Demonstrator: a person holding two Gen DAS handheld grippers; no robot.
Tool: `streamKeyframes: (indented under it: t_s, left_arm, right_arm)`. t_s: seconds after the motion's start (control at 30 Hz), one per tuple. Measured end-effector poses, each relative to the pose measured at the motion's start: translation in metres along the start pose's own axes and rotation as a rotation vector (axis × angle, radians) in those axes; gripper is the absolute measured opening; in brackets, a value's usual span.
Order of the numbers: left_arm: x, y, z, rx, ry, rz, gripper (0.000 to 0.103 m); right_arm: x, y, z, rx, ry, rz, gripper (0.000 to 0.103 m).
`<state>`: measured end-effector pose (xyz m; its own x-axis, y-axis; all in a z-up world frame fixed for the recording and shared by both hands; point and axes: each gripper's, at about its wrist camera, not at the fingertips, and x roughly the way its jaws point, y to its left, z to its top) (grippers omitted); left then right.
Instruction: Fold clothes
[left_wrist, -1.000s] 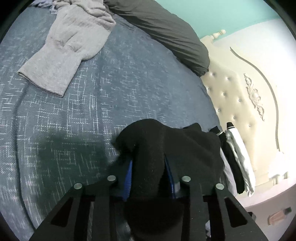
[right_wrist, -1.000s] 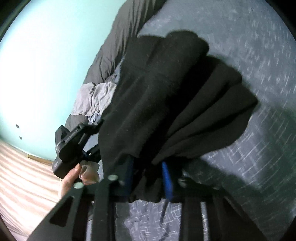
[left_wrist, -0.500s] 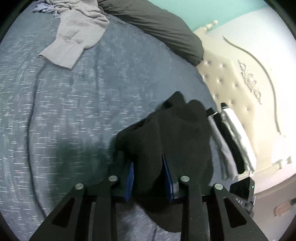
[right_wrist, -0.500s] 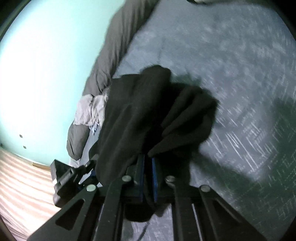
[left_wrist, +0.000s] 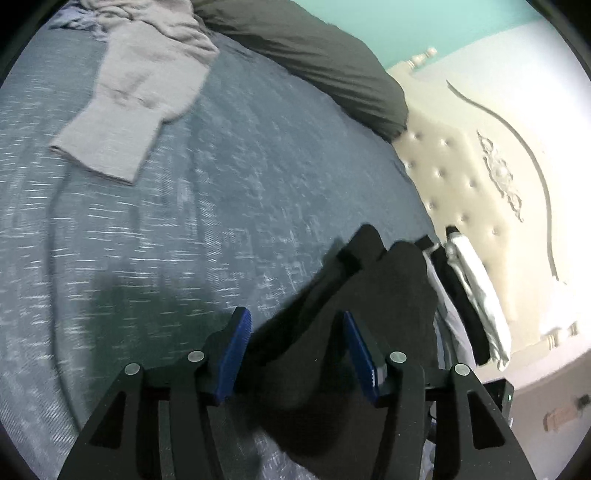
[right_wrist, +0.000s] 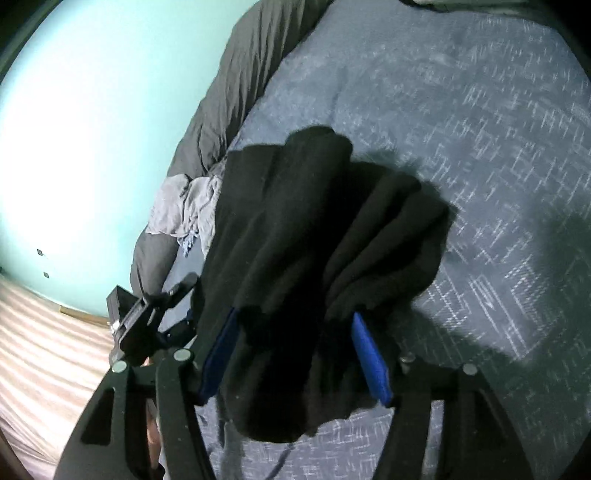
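A folded black garment (left_wrist: 373, 291) lies bunched on the blue-grey bedspread (left_wrist: 221, 206), beside a stack of folded black and white clothes (left_wrist: 471, 295) by the headboard. My left gripper (left_wrist: 297, 336) is open, its blue pads (left_wrist: 236, 343) spread either side of the garment's near end. In the right wrist view the same black garment (right_wrist: 310, 240) fills the middle. My right gripper (right_wrist: 295, 350) is open too, its blue pads (right_wrist: 371, 360) wide apart with cloth loose between them. The left gripper's body (right_wrist: 140, 325) shows at the left.
A grey garment (left_wrist: 133, 99) lies spread at the far left of the bed, with crumpled grey clothes (right_wrist: 184, 210) near it. A dark grey duvet (left_wrist: 314, 55) runs along the far edge. The cream tufted headboard (left_wrist: 461, 166) stands to the right.
Both grippers went from shut on the black garment to open, letting it go. The garment has settled on the bedspread next to the folded stack.
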<state>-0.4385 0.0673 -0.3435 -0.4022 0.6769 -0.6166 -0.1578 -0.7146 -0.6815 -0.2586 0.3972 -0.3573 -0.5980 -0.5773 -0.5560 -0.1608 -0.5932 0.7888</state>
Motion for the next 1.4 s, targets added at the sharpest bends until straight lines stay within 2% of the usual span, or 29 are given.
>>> streamKeyframes:
  t_s: [0.07, 0.13, 0.17, 0.23, 0.33, 0.43, 0.53, 0.7, 0.93, 1.07, 1.17, 1.3, 1.4]
  left_arm:
    - [0.005, -0.002, -0.002, 0.018, 0.015, -0.014, 0.055]
    - [0.009, -0.004, -0.005, 0.035, 0.030, -0.028, 0.039]
    - [0.012, -0.005, -0.006, 0.044, 0.038, -0.034, 0.035]
    - [0.014, -0.007, -0.008, 0.061, 0.050, -0.043, 0.026]
    - [0.007, -0.010, -0.013, 0.077, 0.052, -0.045, 0.022]
    - [-0.006, -0.018, -0.022, 0.090, 0.033, -0.052, 0.019]
    - [-0.025, -0.025, -0.033, 0.096, 0.007, -0.061, 0.019]
    - [-0.057, -0.016, -0.063, 0.040, -0.018, -0.049, 0.019]
    - [-0.104, -0.010, -0.113, -0.025, -0.084, -0.027, 0.019]
    - [-0.117, -0.008, -0.140, -0.066, -0.107, -0.023, 0.019]
    - [-0.122, -0.010, -0.160, -0.091, -0.129, -0.022, 0.019]
    - [-0.129, -0.011, -0.186, -0.124, -0.158, -0.021, 0.019]
    - [-0.129, -0.009, -0.192, -0.120, -0.176, -0.004, 0.019]
  right_arm:
    - [0.013, 0.001, 0.001, 0.008, 0.014, -0.001, 0.063]
    - [0.020, 0.003, 0.003, 0.003, 0.027, 0.003, 0.065]
    - [0.022, 0.004, 0.003, -0.001, 0.032, 0.009, 0.065]
    - [0.028, 0.009, 0.003, -0.023, 0.041, 0.012, 0.058]
    - [0.030, 0.011, 0.004, -0.058, 0.050, 0.002, 0.047]
    - [0.030, 0.012, 0.006, -0.083, 0.055, 0.007, 0.036]
    - [0.029, 0.015, 0.008, -0.096, 0.060, 0.032, 0.032]
    - [0.035, 0.026, 0.013, -0.091, 0.089, 0.126, 0.029]
    - [0.048, 0.049, 0.006, -0.149, 0.172, 0.191, 0.029]
    - [0.053, 0.060, 0.000, -0.181, 0.223, 0.226, 0.029]
    - [0.055, 0.064, -0.004, -0.206, 0.258, 0.224, 0.029]
    - [0.055, 0.064, -0.007, -0.241, 0.261, 0.160, 0.029]
    - [0.053, 0.061, -0.008, -0.252, 0.257, 0.123, 0.030]
